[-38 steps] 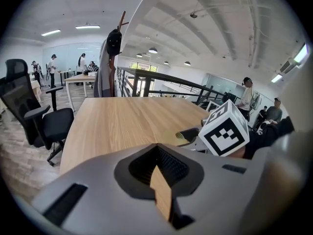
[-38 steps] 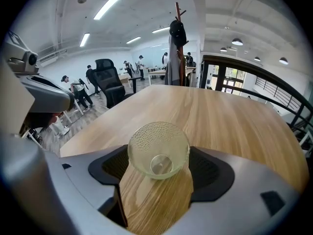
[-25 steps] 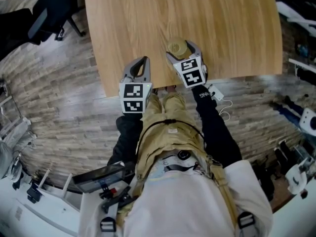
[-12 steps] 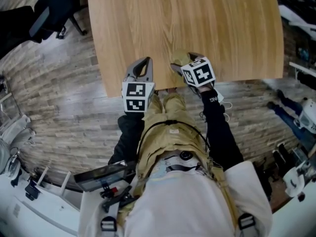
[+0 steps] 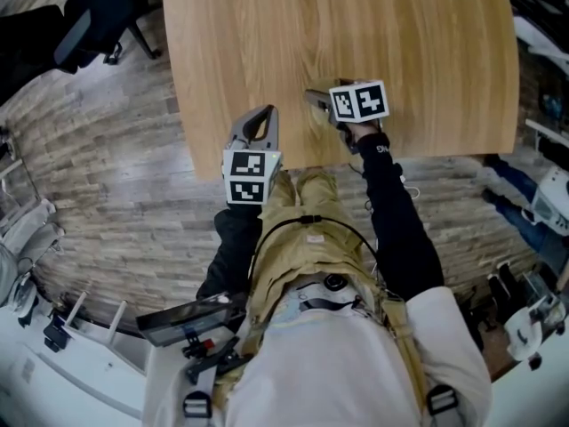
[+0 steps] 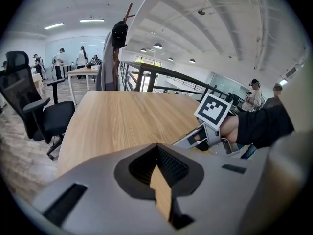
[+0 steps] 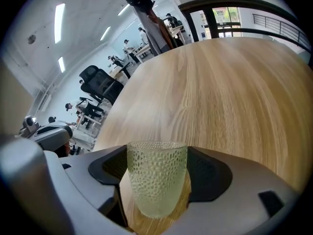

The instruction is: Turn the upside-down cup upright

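A pale green dimpled glass cup (image 7: 156, 177) stands mouth up between the jaws of my right gripper (image 7: 157, 199), which is shut on its sides. Its base is at or just above the wooden table (image 5: 400, 34). In the head view the right gripper (image 5: 313, 99) lies near the table's front edge with its jaws pointing left, and its marker cube hides most of the cup. My left gripper (image 5: 260, 118) sits at the front edge, to the left, shut with nothing in it. The left gripper view shows the right gripper's marker cube (image 6: 213, 109) off to the right.
A black office chair (image 5: 89, 25) stands on the plank floor beyond the table's left corner. Pale equipment (image 5: 547, 203) sits on the floor at the right. People and desks are far off in the room behind. The table's front edge runs just under both grippers.
My right gripper has rolled over with the cup in it and moved slightly farther onto the table, so its jaws now point left. The left gripper has hardly moved.
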Motion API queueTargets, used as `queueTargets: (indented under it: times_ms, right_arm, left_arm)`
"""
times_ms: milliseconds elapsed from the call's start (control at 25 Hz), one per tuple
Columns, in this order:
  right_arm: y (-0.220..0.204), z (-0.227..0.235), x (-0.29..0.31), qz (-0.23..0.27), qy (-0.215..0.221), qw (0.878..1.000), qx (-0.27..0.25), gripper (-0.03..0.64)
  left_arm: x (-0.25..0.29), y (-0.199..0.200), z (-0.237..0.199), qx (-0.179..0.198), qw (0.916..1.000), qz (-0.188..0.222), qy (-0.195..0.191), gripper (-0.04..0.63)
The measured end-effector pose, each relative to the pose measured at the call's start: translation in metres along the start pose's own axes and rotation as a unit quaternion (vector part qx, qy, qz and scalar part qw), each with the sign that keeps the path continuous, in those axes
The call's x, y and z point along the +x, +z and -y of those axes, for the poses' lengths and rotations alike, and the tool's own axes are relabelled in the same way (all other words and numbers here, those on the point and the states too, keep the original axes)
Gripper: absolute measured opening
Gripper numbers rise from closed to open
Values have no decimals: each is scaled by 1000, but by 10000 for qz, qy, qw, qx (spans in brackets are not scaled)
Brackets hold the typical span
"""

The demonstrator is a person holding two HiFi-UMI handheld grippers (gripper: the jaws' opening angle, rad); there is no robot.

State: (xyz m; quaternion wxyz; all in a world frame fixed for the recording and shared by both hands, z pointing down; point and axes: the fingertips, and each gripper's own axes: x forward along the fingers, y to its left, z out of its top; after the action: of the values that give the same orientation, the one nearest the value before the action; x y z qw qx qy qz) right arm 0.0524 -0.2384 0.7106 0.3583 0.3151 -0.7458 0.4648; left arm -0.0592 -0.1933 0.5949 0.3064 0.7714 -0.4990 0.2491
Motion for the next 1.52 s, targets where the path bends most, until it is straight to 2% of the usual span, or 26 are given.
queueTargets:
  times_ms: [760,1040,1160,1280,1400,1520]
  right_arm:
    - [3,12,3,721,-351,9968,53,390]
    - [17,14,-28,1248,-758,9885,-382,391]
    - [27,8,-49,1597,-927,9797,-784,391]
    - [35,4,-76,2009,-1165,9659,-1143,390]
    - [48,-3,-113,2528,-1368,9459,-1502,389]
    - [66,-19,-157,3104,-1413,9238,-1741,383]
  left_arm:
    - [5,-2,-2,68,10000,3,-37,2]
    - [-1,3,5,153,9998,100,-64,2]
    - [-4,9,8,198,9996,172,-85,2]
    - [-7,16,12,245,9993,257,-125,2]
    - [-13,31,16,298,9983,481,-135,2]
    - [-22,59,23,364,9953,878,-162,2]
